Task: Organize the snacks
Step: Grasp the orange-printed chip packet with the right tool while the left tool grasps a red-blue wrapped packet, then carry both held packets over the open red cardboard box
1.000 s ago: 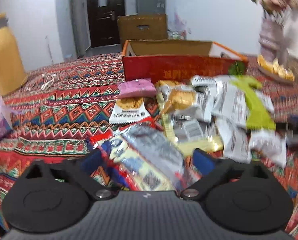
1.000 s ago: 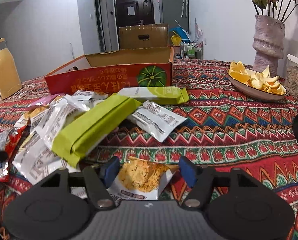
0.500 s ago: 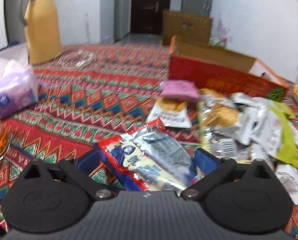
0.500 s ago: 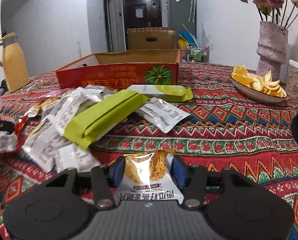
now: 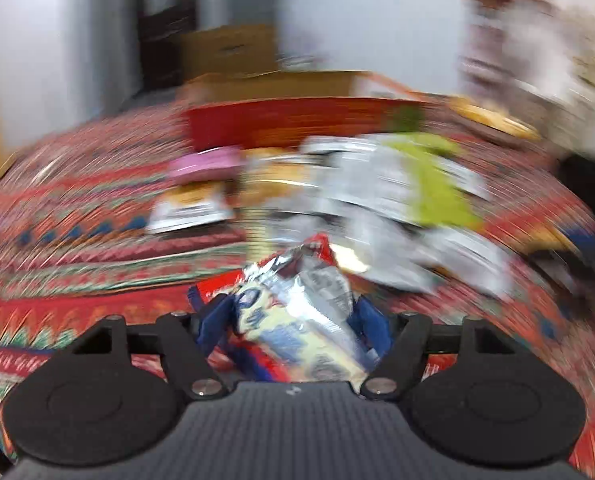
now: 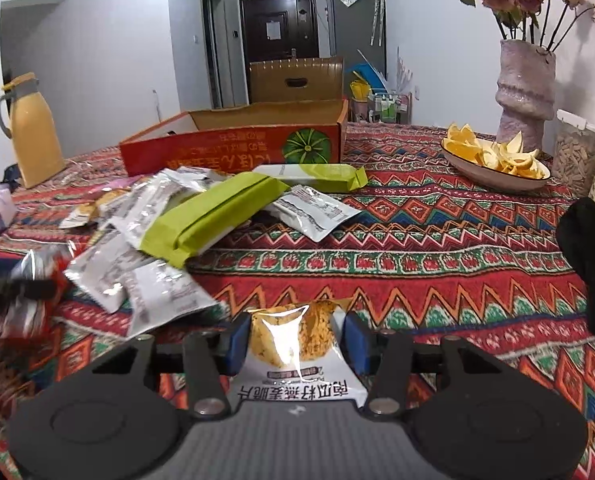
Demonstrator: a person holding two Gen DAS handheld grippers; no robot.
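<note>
Now cracker packet (image 6: 293, 346) upright between right fingers (image 6: 237, 340), long axis vertical.

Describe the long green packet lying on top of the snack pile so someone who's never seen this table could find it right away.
Start at the red cardboard box with the green pumpkin picture, at the far side of the patterned tablecloth. In front of it lies a heap of mostly silver-white snack packets. The lime-green packet lies diagonally across that heap, plain, long and matte; a second green packet behind it is half white.
</note>
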